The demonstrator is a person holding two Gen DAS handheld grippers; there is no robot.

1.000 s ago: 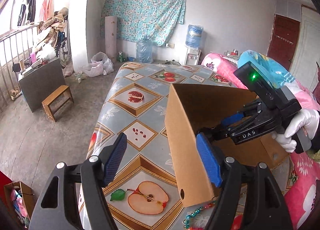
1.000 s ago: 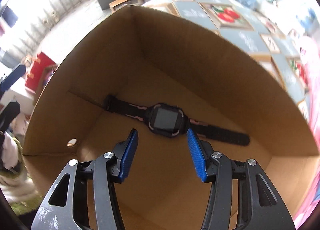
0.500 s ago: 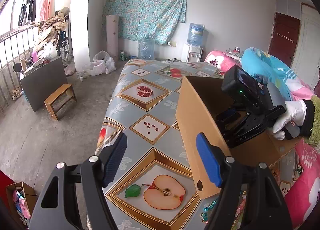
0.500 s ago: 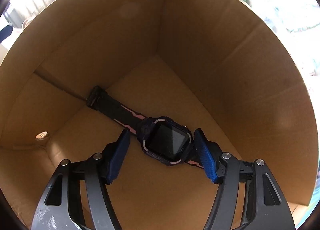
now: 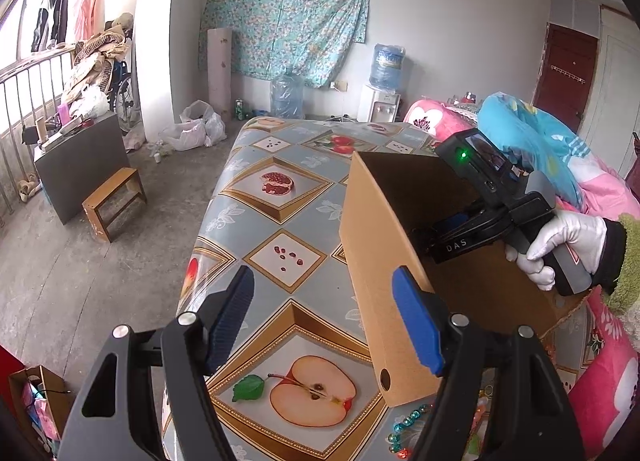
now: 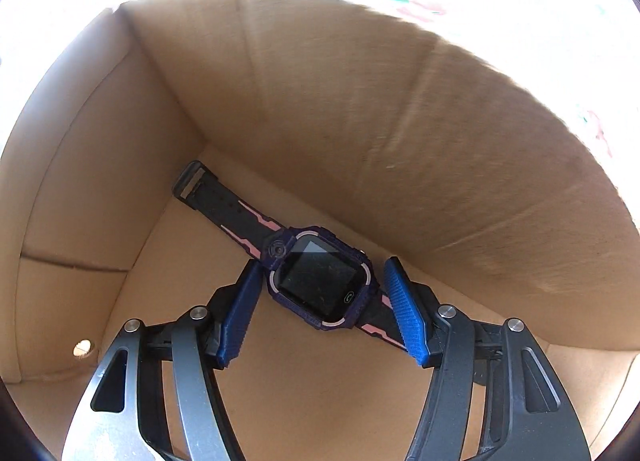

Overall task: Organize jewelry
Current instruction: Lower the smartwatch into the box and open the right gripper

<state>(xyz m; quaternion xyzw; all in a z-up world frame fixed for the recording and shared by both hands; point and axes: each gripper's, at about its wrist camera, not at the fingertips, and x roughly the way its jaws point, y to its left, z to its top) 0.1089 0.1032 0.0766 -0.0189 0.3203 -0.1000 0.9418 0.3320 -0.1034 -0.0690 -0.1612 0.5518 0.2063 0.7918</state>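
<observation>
A dark purple smartwatch (image 6: 320, 279) with a black and pink strap lies on the floor of a brown cardboard box (image 6: 360, 109). My right gripper (image 6: 324, 301) is open inside the box, its blue pads on either side of the watch face, close to it. In the left wrist view the box (image 5: 384, 293) stands on the table and the right gripper reaches into it from the right, fingertips hidden by the wall. My left gripper (image 5: 324, 325) is open and empty, above the table beside the box's near corner. A beaded bracelet (image 5: 408, 427) lies by the box.
The table has a fruit-pattern cloth (image 5: 288, 205). Pink and blue bedding (image 5: 532, 133) lies to the right. A small wooden stool (image 5: 114, 201) and a grey cabinet (image 5: 76, 165) stand on the floor to the left. Water jugs (image 5: 286, 101) stand by the far wall.
My right gripper has gone deeper into the box, down to the watch, so the watch face now sits between its pads. The left gripper has stayed open, its view shifting slightly.
</observation>
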